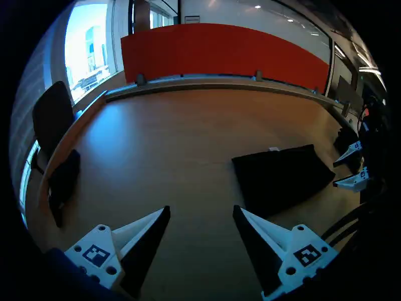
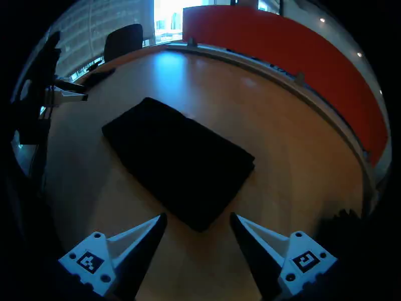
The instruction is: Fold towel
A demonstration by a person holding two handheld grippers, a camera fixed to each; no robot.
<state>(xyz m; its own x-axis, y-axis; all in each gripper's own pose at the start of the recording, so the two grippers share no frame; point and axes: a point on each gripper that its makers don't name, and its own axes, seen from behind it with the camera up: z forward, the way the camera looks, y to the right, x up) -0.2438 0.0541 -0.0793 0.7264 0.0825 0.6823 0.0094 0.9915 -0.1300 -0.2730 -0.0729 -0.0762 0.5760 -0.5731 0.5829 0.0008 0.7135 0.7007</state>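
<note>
While neither tool has hold of anything, the towel (image 2: 180,160) lies flat on the bench (image 2: 280,115), a dark rectangle set at a slant, approx. mid-surface. Re the right hand-held gripper (image 2: 198,215): fingers spread, nothing between them, poised just short of the towel's near corner. Re the left hand-held gripper (image 1: 200,208): fingers likewise spread and empty, over bare bench, w/ the towel off to the right in its view and well apart. Far edge of the bench is backed by a red partition (image 1: 225,50); a dark chair (image 1: 50,118) stands at one end.

Handling, as judged: the cloth is soft and light, no stiffness. It will sag and drape once lifted, so a single-point lift would likely bunch it. Edges look thick, poss. already doubled, but layer count cannot be confirmed as the fabric is too dark. Recommended hold: pinch at corners, one tool per corner along the same short edge, fingers closing through all layers. Breakage risk nil. Main risk is a layer slipping free or the lower ply dragging, giving a skewed fold.
</note>
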